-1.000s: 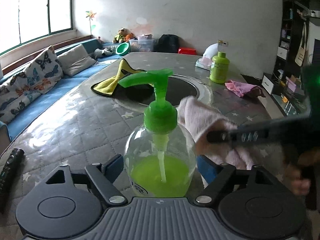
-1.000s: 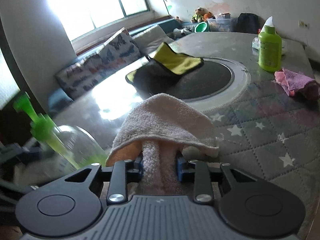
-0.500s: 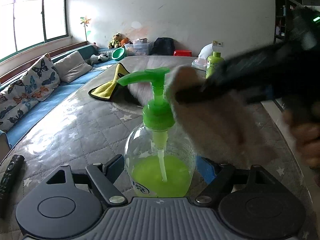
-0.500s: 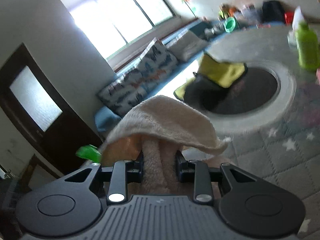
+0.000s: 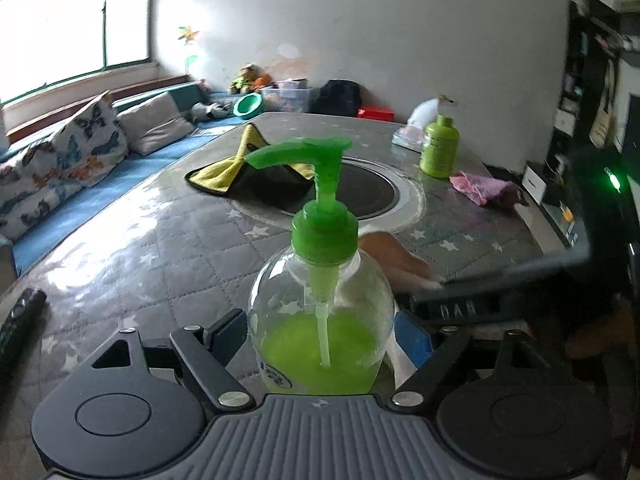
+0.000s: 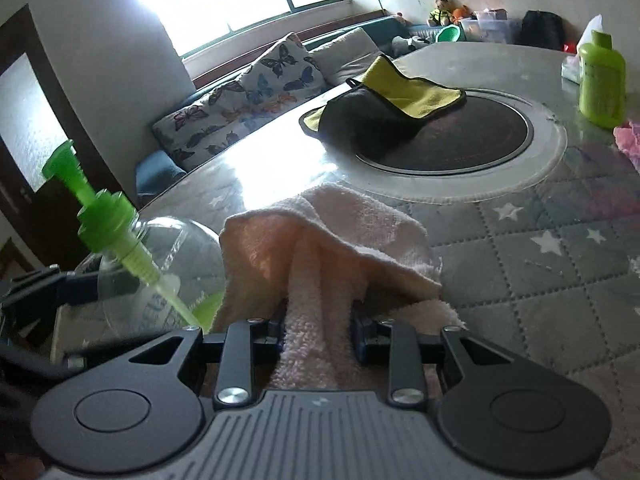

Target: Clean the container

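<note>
**Pump bottle clamped, towel at its side**

In the left wrist view we see the left tongs [image 5: 320,332] closed on the clear pump bottle [image 5: 322,312], one pad on each side of its round belly. The bottle stands upright w/ a green pump head [image 5: 316,184] and green liquid filling approx. the lower half. Its spout points to the left in that view.

The right tongs [image 6: 320,330] are clamped on a pale pink towel [image 6: 332,240], which bunches up and drapes fwd over the tips. In the right wrist view the towel sits just beside the bottle [image 6: 160,264]; its left edge looks to be touching the glassy wall, though we can't be sure from this angle.

Both tools are low over the grey quilted tabletop [image 5: 160,248] w/ star print. Farther back lies a round dark inset [image 6: 460,136], w/ a yellow-and-black cloth [image 6: 384,108] partly on it. A small green bottle [image 5: 440,148] stands near the far edge, and a pink rag [image 5: 480,188] lies near it.
</note>
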Tool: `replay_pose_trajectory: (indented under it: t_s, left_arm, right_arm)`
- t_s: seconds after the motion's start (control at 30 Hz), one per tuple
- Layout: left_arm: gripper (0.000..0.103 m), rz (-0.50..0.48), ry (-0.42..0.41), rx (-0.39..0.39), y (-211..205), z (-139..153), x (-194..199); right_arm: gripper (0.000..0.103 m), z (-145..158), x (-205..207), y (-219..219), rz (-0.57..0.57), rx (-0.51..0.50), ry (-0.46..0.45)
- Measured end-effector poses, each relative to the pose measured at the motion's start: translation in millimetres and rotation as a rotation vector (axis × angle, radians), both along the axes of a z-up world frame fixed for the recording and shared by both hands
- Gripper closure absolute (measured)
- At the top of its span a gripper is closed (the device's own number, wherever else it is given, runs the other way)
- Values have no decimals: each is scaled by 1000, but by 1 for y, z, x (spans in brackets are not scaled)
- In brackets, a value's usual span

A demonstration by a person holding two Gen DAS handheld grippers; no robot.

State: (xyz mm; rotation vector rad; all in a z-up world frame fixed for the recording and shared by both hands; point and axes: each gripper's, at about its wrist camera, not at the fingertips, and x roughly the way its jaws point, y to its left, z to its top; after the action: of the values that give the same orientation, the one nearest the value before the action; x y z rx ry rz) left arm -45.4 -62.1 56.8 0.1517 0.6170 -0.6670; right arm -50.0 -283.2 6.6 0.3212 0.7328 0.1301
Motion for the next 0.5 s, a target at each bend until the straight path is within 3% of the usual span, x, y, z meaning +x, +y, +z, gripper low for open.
replay_pose_trajectory:
  t_s: [0.3,0.5]
  left_arm:
    - [18,19,1,-17,8,2,1]
    - [18,-35,-16,-19,15,2,-2]
  right_arm:
    - [74,8,-26,-3,17,75,-16]
    - [75,44,-32,-14,42,188,-122]
